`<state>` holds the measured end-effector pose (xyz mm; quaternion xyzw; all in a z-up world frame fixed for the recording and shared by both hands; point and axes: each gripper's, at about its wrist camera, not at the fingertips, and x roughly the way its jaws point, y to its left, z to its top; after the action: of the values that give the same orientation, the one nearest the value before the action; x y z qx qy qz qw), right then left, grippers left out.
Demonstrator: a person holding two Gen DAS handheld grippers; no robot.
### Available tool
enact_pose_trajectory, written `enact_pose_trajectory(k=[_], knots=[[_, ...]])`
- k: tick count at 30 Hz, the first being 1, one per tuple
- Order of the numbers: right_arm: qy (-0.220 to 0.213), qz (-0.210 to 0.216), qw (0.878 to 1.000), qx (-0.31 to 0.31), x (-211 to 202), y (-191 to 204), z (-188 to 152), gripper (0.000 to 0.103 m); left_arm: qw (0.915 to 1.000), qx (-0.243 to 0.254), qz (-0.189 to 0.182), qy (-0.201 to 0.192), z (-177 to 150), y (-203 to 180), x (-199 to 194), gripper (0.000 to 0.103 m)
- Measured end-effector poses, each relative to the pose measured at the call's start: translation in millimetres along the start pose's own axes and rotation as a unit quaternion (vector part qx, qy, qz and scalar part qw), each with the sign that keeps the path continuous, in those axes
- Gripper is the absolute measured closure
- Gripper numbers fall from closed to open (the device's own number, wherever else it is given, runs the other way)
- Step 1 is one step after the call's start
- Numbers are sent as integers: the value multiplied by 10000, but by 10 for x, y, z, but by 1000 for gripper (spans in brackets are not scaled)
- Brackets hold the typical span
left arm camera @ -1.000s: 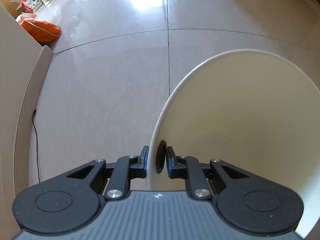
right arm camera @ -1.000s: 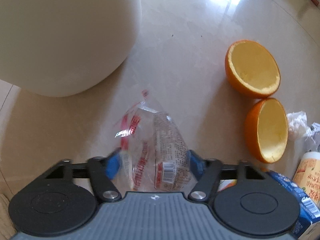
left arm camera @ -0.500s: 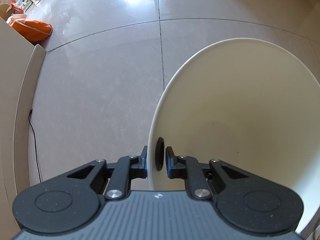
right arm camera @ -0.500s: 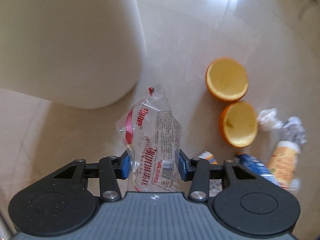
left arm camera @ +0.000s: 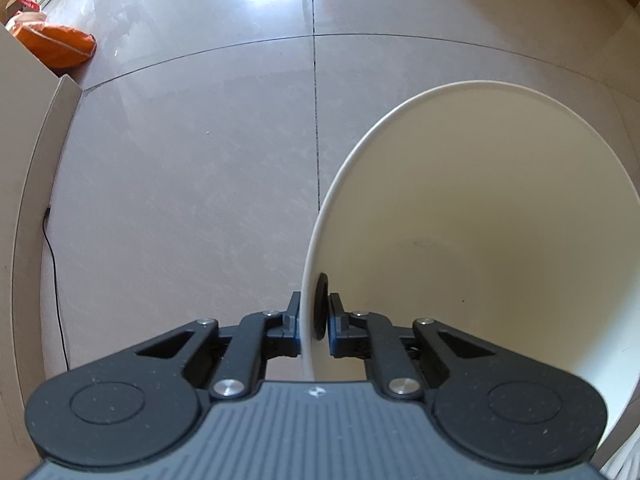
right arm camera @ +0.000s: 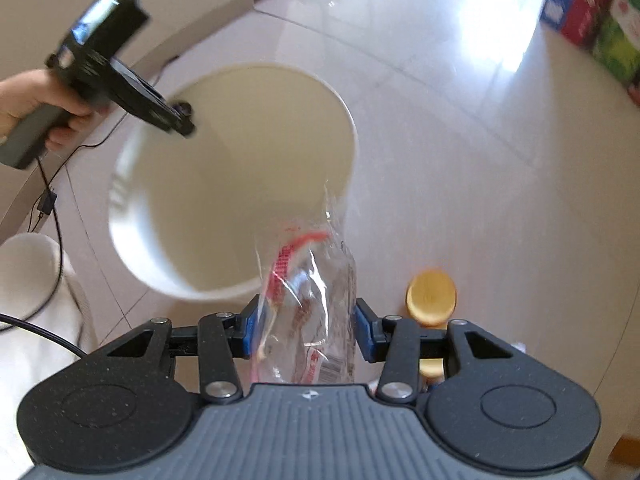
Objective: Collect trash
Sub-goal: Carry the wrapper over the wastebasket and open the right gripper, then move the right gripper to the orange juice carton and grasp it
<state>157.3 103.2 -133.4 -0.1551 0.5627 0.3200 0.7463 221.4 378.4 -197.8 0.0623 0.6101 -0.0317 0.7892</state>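
Both grippers have something in their grip. On the left gripper (left arm camera: 313,322) the two fingers are squeezed almost all the way together on the thin wall of the white bin (left arm camera: 500,184), one finger outside and one finger inside, just under the rim. Seen from the right wrist, a hand (right arm camera: 30,106) holds this gripper at the far left edge of the bin. On the right gripper (right arm camera: 306,328) the jaws have just been closing, and now its blue pads press on both sides of a clear plastic wrapper (right arm camera: 310,300) with red print. The wrapper hangs up in the air between the pads, with its top just in front of the near rim of the bin (right arm camera: 240,152). The inside of the bin that shows looks bare. More trash lies on the shiny tiled floor (right arm camera: 460,140) to the right of the bin: a hollow half orange peel (right arm camera: 431,298) sits close beside the right gripper, partly hidden behind one of its fingers. A black cord (right arm camera: 54,216) runs over the floor to the left of the bin, next to a pale wall edge. Far off in the corner there is an orange bag (left arm camera: 52,42), and some bright boxes (right arm camera: 592,16) stand at the far right. Nothing lies between the wrapper and the bin's open top.
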Motion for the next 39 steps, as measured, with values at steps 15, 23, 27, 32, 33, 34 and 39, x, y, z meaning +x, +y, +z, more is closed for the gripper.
enact_pose_trajectory(k=[15, 23, 27, 32, 33, 34, 39], knots=[[-464, 172, 9987, -131, -197, 169, 308, 55, 9995, -128, -149, -266, -108, 92, -84, 95], [-898, 350, 9951, -227, -115, 381, 455, 26, 9994, -190, -92, -263, -122, 77, -87, 94], [-1016, 361, 9942, -1, -168, 218, 386, 23, 9993, -228, -92, -276, -128, 82, -89, 94], [-1210, 192, 9922, 233, -220, -49, 133, 17, 9993, -247, -67, -279, -137, 83, -100, 94], [-1268, 149, 9914, 284, -211, -115, 48, 16, 9993, -233, -59, -277, -137, 80, -100, 94], [-1317, 99, 9907, 322, -195, -165, -17, 11, 9993, -228, -49, -276, -139, 79, -100, 94], [-1315, -391, 9902, 249, -3, -395, -342, 3, 9992, -247, -40, -299, -141, 73, -105, 94]])
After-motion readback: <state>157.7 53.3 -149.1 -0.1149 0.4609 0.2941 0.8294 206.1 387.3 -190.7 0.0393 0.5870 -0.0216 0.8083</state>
